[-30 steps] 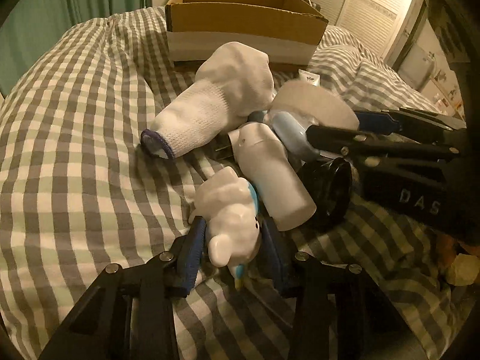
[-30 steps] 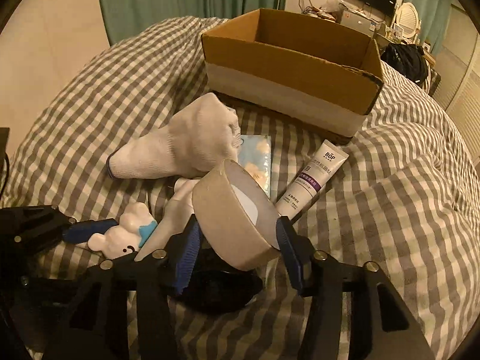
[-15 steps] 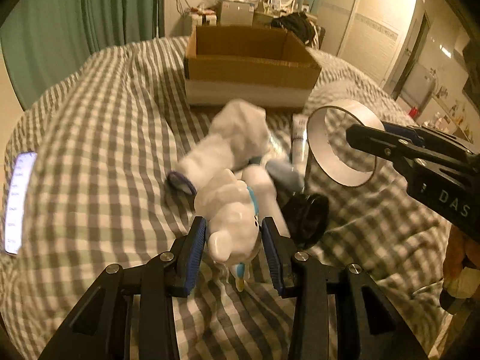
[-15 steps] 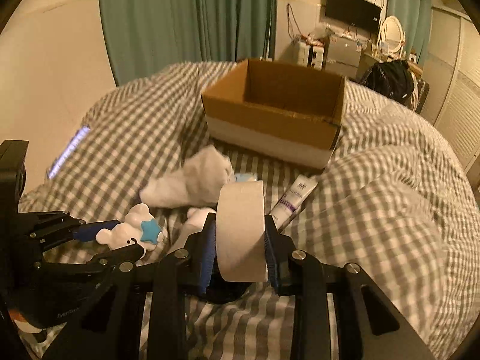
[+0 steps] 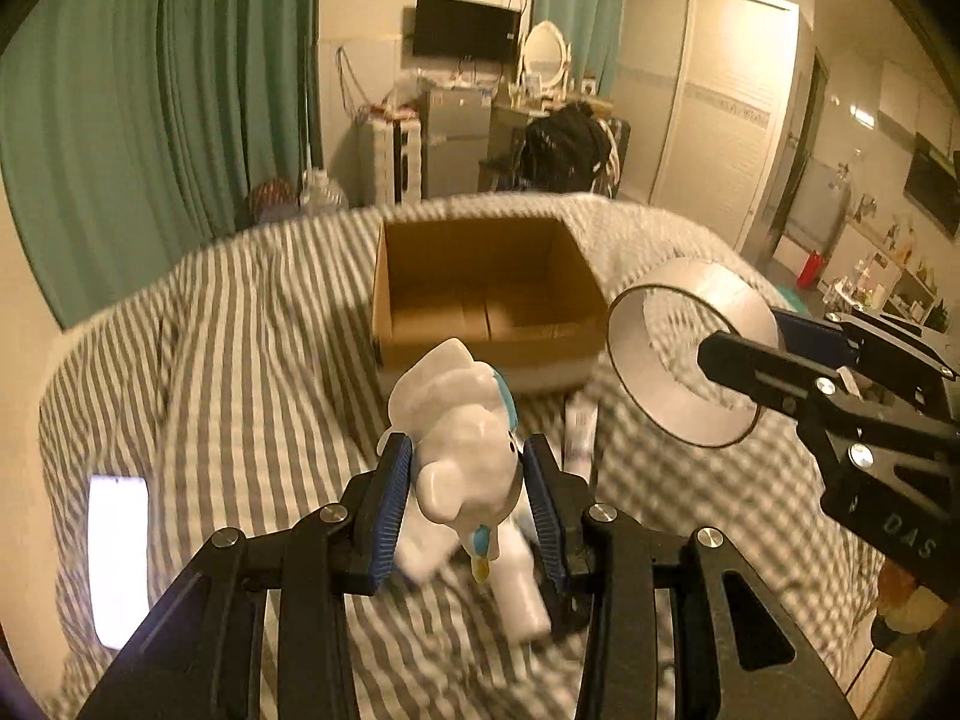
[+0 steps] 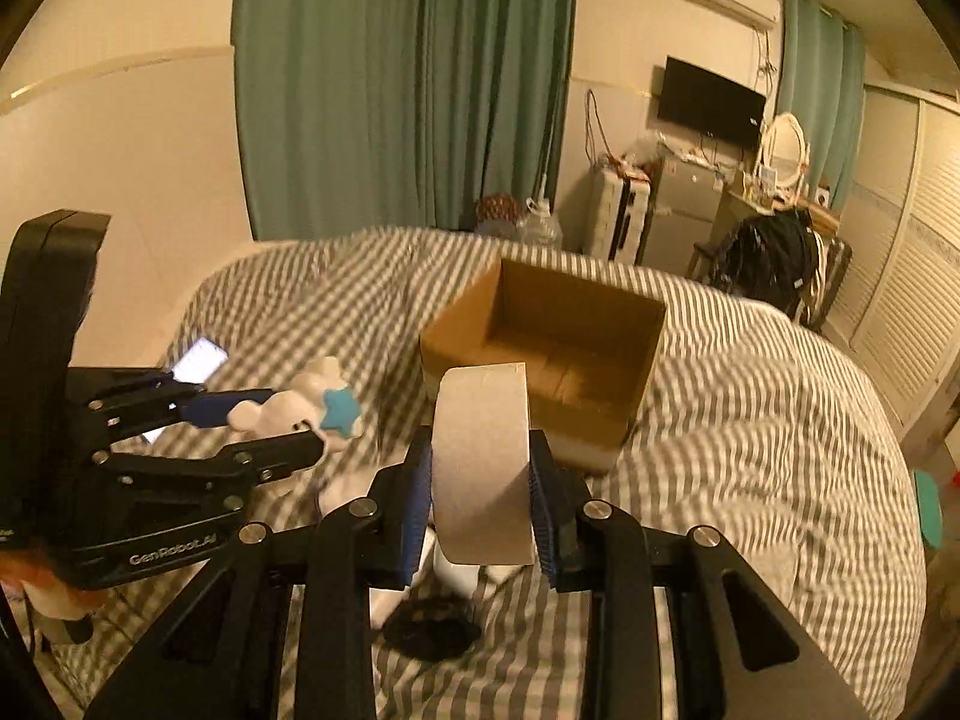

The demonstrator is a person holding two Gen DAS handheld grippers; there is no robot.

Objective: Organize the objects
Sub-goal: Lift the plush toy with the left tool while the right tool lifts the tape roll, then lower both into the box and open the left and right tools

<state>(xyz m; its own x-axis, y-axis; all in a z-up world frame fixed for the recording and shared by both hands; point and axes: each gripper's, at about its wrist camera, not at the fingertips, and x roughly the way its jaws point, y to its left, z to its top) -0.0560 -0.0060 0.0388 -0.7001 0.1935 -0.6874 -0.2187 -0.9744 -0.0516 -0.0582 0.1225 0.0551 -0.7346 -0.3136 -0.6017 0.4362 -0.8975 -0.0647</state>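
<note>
My left gripper (image 5: 471,474) is shut on a white toy figure (image 5: 462,438) with a blue star, held above the checked bedspread (image 5: 240,372). The same toy figure (image 6: 300,411) shows in the right wrist view, clamped by the left gripper (image 6: 282,426). My right gripper (image 6: 480,480) is shut on a roll of tape (image 6: 483,462), pads pressing its two flat sides. That roll of tape (image 5: 684,354) hangs at the right in the left wrist view. An open cardboard box (image 5: 486,288) sits ahead on the bed, its inside bare; the cardboard box (image 6: 552,348) lies beyond the tape.
Below the grippers lie a white bottle (image 5: 522,594), a tube (image 5: 579,426) and a black round thing (image 6: 429,624). A lit phone (image 5: 117,558) rests at the left of the bed. Green curtains, a TV and a wardrobe stand behind.
Both grippers have risen off the bed with the toy figure and the tape roll. The right jaws closed onto the roll's flat sides. The box now shows from above.
</note>
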